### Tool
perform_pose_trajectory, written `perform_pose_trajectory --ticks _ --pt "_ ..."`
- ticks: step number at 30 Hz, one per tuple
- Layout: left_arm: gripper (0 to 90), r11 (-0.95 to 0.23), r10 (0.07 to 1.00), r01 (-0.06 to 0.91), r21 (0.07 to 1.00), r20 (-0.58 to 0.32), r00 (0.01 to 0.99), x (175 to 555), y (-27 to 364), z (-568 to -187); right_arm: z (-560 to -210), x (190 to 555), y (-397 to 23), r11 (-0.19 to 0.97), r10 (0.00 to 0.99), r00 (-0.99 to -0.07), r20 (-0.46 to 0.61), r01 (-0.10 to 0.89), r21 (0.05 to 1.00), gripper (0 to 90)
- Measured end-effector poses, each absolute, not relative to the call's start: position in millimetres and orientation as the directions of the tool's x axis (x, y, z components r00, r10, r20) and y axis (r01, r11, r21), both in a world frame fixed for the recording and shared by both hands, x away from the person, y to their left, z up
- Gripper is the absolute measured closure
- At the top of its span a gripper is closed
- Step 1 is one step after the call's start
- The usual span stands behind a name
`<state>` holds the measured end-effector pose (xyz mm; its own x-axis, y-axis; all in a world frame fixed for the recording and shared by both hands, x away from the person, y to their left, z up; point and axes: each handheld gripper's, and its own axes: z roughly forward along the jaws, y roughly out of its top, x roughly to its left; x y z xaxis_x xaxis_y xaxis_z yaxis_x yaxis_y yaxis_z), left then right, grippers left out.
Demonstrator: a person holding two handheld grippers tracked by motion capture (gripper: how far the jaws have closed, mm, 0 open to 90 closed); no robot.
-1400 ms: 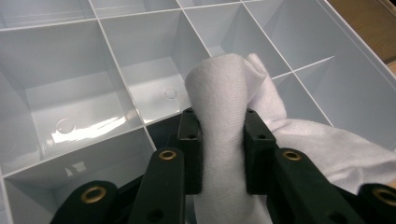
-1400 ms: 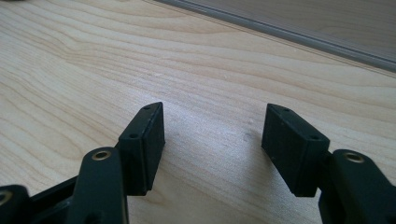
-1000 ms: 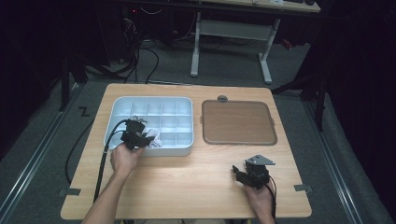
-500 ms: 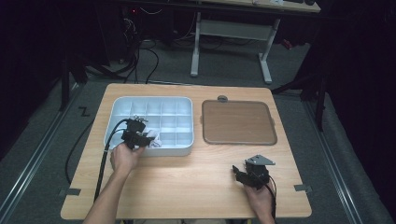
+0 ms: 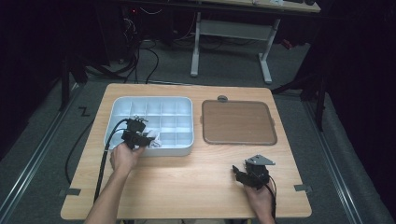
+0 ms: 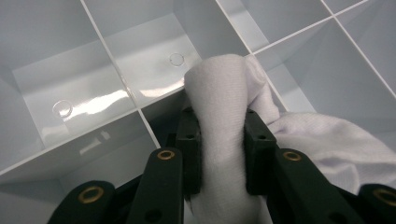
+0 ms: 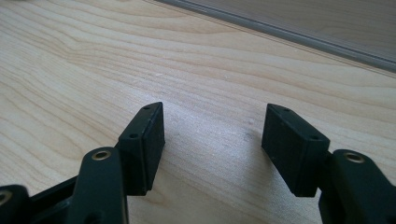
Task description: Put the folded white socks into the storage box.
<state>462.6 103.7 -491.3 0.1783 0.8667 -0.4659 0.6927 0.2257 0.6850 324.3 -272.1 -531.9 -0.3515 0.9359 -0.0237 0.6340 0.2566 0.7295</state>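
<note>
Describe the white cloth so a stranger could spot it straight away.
On the wooden table, find the pale divided tray at the left, beside the brown mat. At its near edge, the left gripper has its fingers shut on the white cloth, the tray's sole soft, crumpled item.

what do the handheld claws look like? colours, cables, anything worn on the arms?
Both are black two-jaw units with flat rectangular pads and brass rivets. Left claw trails a black cable; right claw carries a grey three-cornered plate and a cable too. Forearms bare, no sleeves or gloves.

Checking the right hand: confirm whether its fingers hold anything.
No: the right gripper has its fingers apart over bare table.
</note>
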Motion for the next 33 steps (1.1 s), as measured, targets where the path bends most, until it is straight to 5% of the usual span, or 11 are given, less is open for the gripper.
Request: perform_pose_trajectory --ticks 12,33 --pt "65.9 0.241 0.868 0.669 0.703 -0.465 0.176 461 103 -486 -532 324 -272 0.256 0.936 -0.351 -0.023 0.634 0.729 39.8" --pt "35.3 0.281 0.805 0.669 0.688 -0.549 0.227 446 101 -454 -532 325 -272 0.256 0.936 -0.352 -0.023 0.634 0.730 39.7"
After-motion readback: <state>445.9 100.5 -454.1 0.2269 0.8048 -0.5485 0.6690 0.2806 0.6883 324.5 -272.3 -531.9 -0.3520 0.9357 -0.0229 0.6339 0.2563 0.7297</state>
